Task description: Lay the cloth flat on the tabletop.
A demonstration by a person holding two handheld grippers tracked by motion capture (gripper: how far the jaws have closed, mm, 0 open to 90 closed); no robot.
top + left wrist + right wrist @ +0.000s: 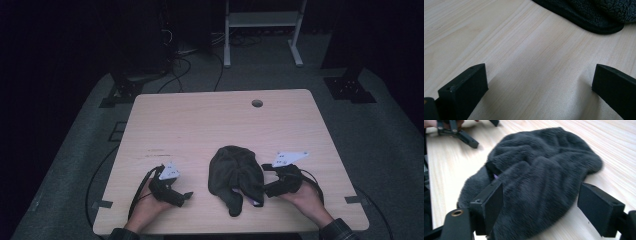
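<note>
Counting what lies on the desk (pixel 200 120), I find one dark fleece hat (pixel 235 175), crumpled near the front edge, a little right of centre. A small patch of purple shows at its near edge, and I cannot tell what that is. I hold two grippers, one in each hand. My right gripper (pixel 265 192) sits just right of the hat; in the right gripper view its two jaws stand wide apart, the left one resting against the fleece (pixel 541 177) and the right one over bare wood beside it, gripping nothing. My left gripper (pixel 186 196) rests on the desk to the left of the hat, apart from it. In the left gripper view its two jaws are spread wide over bare wood, with the hat's hem (pixel 584 17) at the far right. One round cable hole (pixel 257 103) sits near the desk's far edge.
</note>
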